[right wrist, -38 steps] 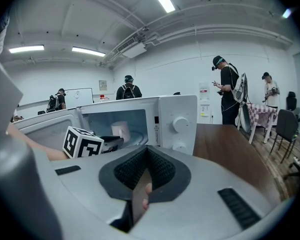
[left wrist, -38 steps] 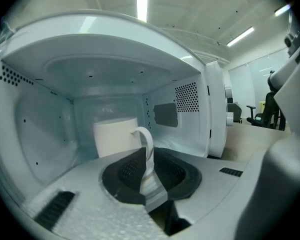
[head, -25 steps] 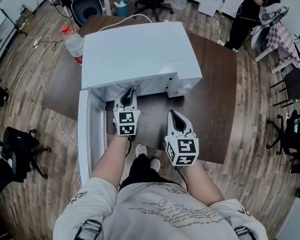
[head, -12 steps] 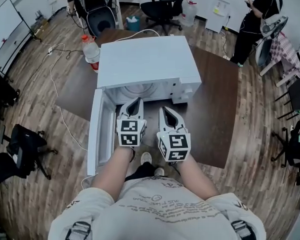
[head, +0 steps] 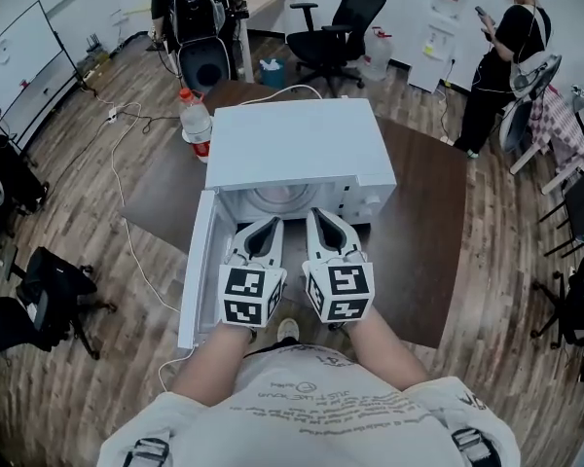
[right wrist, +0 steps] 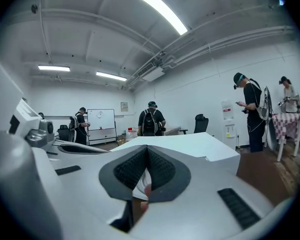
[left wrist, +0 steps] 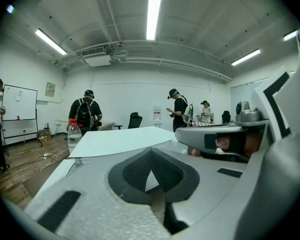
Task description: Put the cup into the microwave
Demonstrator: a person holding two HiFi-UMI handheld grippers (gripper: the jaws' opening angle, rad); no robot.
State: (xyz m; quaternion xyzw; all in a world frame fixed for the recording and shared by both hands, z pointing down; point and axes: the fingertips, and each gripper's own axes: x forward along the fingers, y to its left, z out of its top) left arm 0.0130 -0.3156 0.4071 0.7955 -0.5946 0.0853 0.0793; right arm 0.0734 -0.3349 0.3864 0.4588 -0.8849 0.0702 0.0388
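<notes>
The white microwave (head: 302,149) stands on a dark brown table (head: 419,222). Its door (head: 197,270) is swung open to the left. Inside the cavity a pale round shape (head: 273,198) shows; I cannot tell whether it is the cup or the turntable. No cup is plainly in view anywhere. My left gripper (head: 272,225) and right gripper (head: 317,216) are held side by side just in front of the opening, pointing at it. Both are shut with nothing between the jaws, as the left gripper (left wrist: 150,154) and right gripper (right wrist: 147,151) views confirm.
A water bottle with a red cap (head: 196,123) stands at the table's far left corner. A white cable runs from the microwave's back. Office chairs (head: 346,27) and several standing people (head: 506,27) are beyond the table. A whiteboard (head: 24,61) is at far left.
The left gripper has drawn back out of the microwave cavity. The right gripper has moved left and forward beside it. Both now sit together in front of the opening.
</notes>
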